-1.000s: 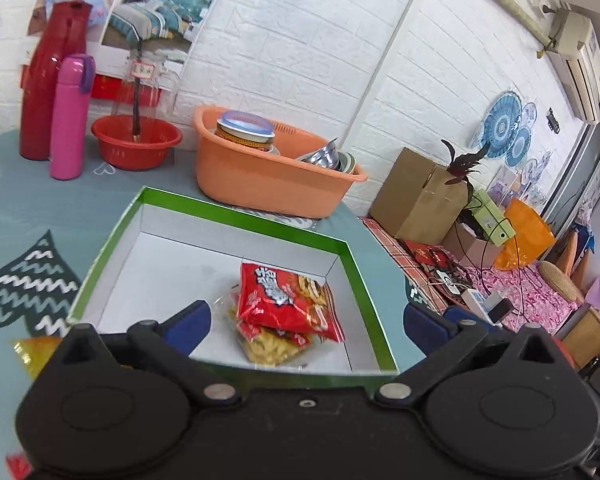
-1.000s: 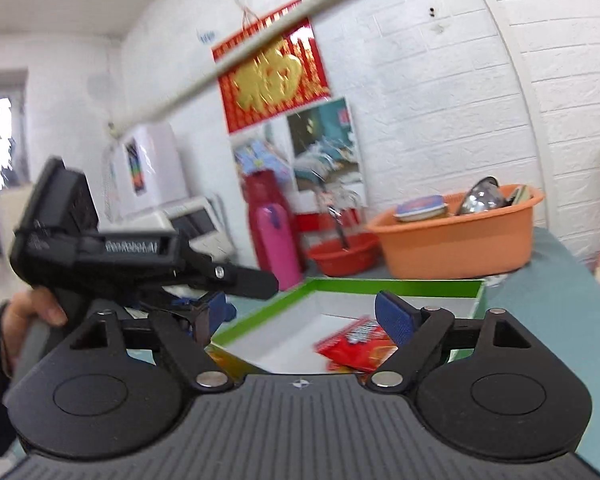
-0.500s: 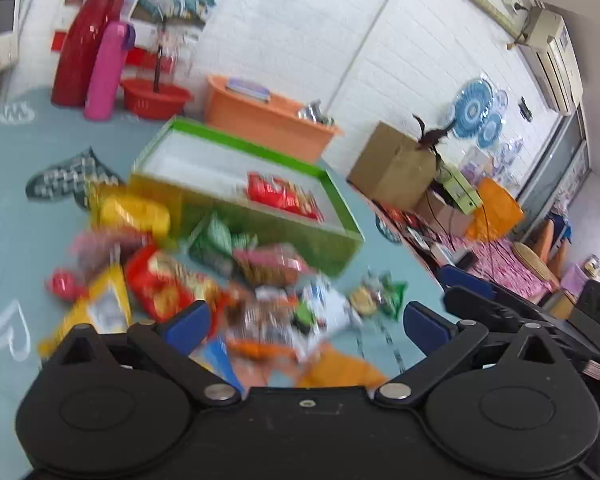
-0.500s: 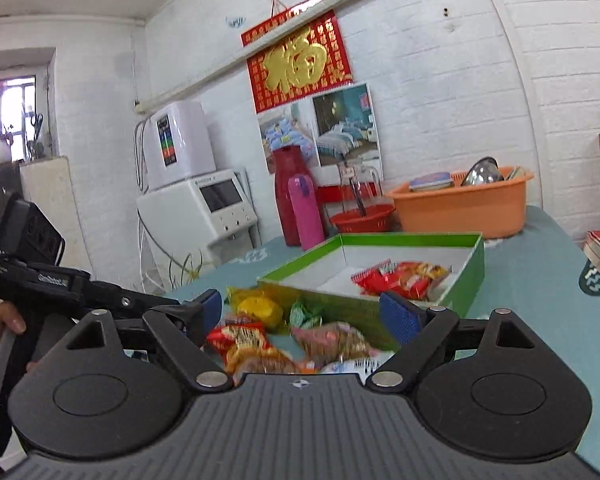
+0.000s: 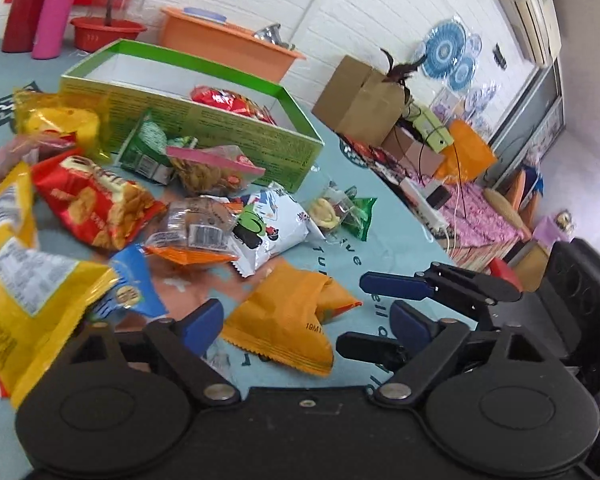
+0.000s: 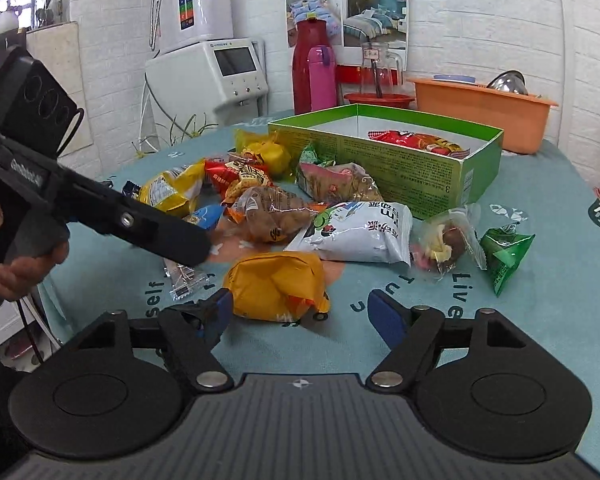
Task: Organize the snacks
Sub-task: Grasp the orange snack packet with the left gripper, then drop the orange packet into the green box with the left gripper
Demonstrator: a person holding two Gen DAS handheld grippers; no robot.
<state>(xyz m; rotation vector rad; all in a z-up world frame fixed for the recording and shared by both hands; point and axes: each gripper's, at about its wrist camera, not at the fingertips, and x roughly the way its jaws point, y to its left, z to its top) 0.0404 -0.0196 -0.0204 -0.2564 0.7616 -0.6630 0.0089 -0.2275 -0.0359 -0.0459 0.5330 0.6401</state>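
**A:** I have the orange packet [image 6: 276,285] right ahead of my right claw [image 6: 300,314], flat on the counter [image 6: 540,320] and apart from the main heap. How do you think it handles?

**B:** Light, puffy and crinkly, I'd guess, and the film looks slick. Pinch a crimped end seam or the plump middle gently; the contents may crush.

**A:** Both claws are spread and hold nothing. My left claw [image 5: 308,320] hovers near the same packet [image 5: 288,316], from the other side.

**B:** That's the hazard: the two claws sit close together, so they could collide over it.

**A:** The green box [image 6: 400,160] lies beyond the pile with one red packet [image 6: 416,141] inside.

**B:** The white bag [image 6: 360,232] and the clear-wrapped snack [image 6: 444,242] lie between you and the box, so I'd carry the packet over them and clear the box wall.
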